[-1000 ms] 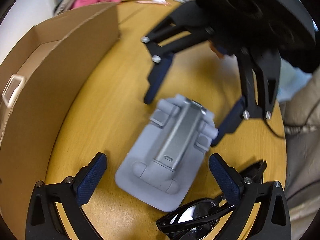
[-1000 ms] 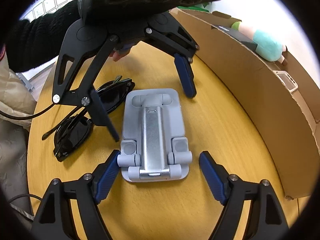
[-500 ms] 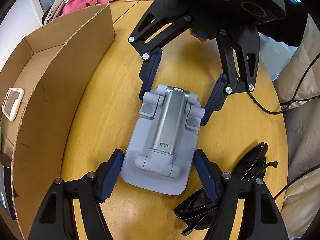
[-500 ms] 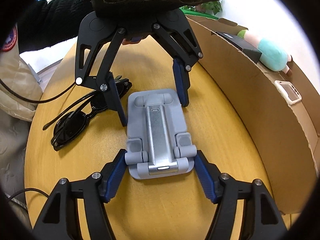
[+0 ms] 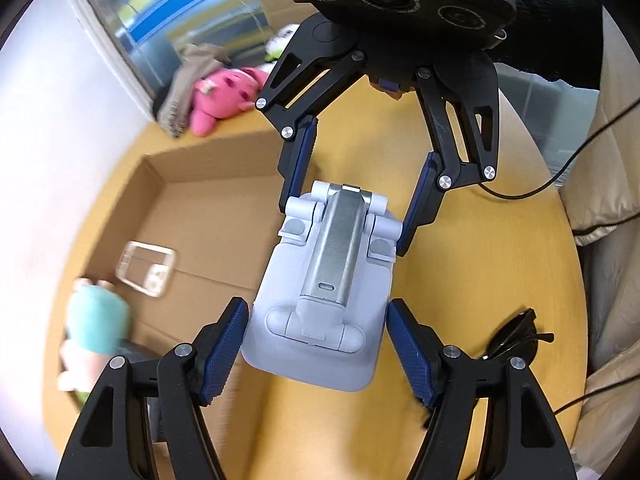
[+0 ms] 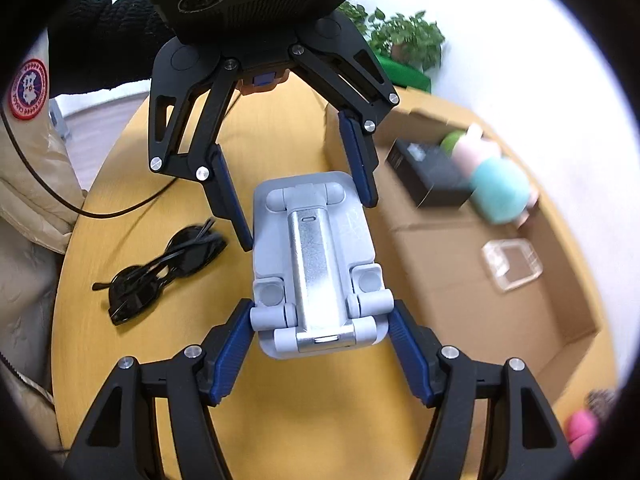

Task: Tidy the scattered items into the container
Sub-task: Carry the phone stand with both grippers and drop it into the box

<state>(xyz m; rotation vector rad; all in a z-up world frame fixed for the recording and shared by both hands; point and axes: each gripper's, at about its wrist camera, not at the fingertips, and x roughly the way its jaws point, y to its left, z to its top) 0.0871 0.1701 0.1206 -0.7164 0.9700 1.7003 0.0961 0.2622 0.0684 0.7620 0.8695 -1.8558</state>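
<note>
Each tool (image 5: 318,338) (image 6: 320,342) had black linkage arms with silver screws and ribbed blue pads (image 5: 224,350), a thin black cable, and a black knitted sleeve (image 6: 100,48) beside a round red patch, seemingly a jacket badge.

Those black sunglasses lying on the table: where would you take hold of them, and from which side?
Judging by their pose, grip the folded sunglasses across the bridge between the two lenses, coming straight down from above. They lie flat on the table with arms folded in, so the narrow middle probably fits a tool best.

my phone stand (image 5: 320,280) hides part of the cardboard box (image 5: 200,216); the teal plush (image 5: 96,320) inside is blurred.
</note>
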